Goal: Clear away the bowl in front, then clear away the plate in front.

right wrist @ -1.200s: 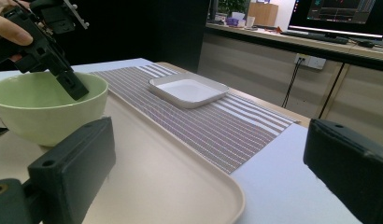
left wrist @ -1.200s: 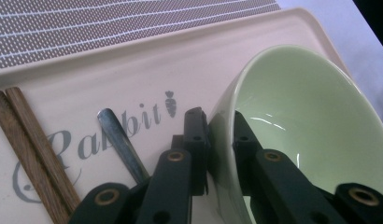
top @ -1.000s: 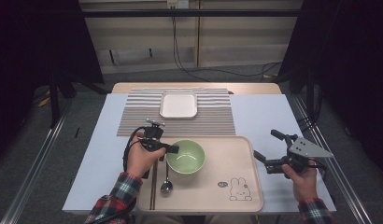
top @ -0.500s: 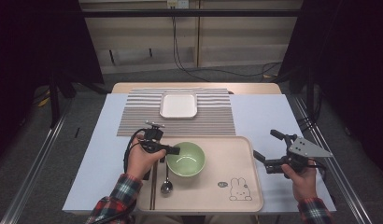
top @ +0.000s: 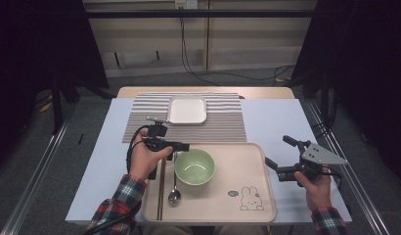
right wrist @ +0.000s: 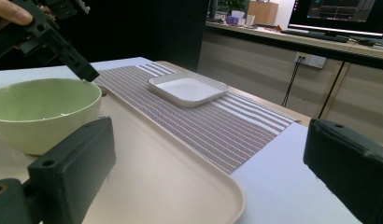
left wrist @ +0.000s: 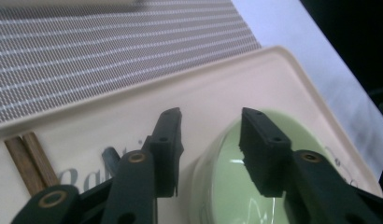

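Two grippers are at work here, and the change is at the left gripper [top: 183, 146]: its jaws have just been opening, and they now stand apart at a middle width over the near rim of the green bowl [top: 194, 166]. In the left gripper view one jaw is outside the rim and the other is over the inside, and I see a gap between the pads and the rim, so the bowl [left wrist: 236, 177] is not pressed any more. A second ago the jaws looked closed at that same rim, and the bowl sits at the same place as then. I judge that the bowl was just set down and released, so this step is nearly finished. The bowl rests on the beige tray [top: 242, 159], in its left half, just beside the spoon [top: 174, 195] and the wooden chopsticks [top: 161, 188]. The white square dish [top: 187, 109] lies well apart on the striped mat [top: 228, 125]. The right gripper [top: 277, 152] waits beside the tray's right edge, jaws wide and holding nothing.
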`<action>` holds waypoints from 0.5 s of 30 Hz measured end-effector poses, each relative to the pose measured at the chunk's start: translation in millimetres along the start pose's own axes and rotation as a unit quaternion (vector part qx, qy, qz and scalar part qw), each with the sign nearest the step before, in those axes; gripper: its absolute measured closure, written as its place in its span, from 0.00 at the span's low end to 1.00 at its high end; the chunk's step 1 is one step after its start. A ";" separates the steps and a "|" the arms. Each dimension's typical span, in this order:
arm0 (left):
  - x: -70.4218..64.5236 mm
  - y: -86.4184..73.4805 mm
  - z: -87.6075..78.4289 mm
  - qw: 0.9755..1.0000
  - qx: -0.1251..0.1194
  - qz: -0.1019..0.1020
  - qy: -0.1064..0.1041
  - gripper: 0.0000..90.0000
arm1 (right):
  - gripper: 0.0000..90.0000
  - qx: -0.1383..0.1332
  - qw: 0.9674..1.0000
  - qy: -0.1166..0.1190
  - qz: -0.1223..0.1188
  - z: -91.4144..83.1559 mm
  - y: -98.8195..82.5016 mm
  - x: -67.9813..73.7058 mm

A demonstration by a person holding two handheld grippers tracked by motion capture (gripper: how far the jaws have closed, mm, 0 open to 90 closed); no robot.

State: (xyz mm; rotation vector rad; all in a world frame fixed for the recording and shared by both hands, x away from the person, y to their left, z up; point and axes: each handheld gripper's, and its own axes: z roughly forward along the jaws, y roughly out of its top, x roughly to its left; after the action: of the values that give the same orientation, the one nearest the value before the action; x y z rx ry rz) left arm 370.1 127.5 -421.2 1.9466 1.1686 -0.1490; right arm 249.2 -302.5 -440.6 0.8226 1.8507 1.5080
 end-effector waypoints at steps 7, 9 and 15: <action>7.0 13.8 -3.3 0.999 -0.049 0.005 0.023 0.45 | 0.02 0.001 1.000 0.000 -0.001 -0.3 -0.1 -0.1; 10.5 17.8 -3.8 0.998 -0.061 0.002 0.028 0.38 | 0.02 0.000 1.000 0.004 -0.005 -0.3 -0.1 -0.2; 23.8 28.0 3.5 0.995 -0.080 0.014 0.063 0.30 | 0.02 0.000 1.000 0.000 -0.002 -0.7 0.1 -0.2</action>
State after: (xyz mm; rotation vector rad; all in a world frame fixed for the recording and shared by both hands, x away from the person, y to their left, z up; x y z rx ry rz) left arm 406.1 135.1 -418.2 1.8519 1.1958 0.0813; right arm 248.8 -303.1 -440.3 0.8182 1.8516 1.5045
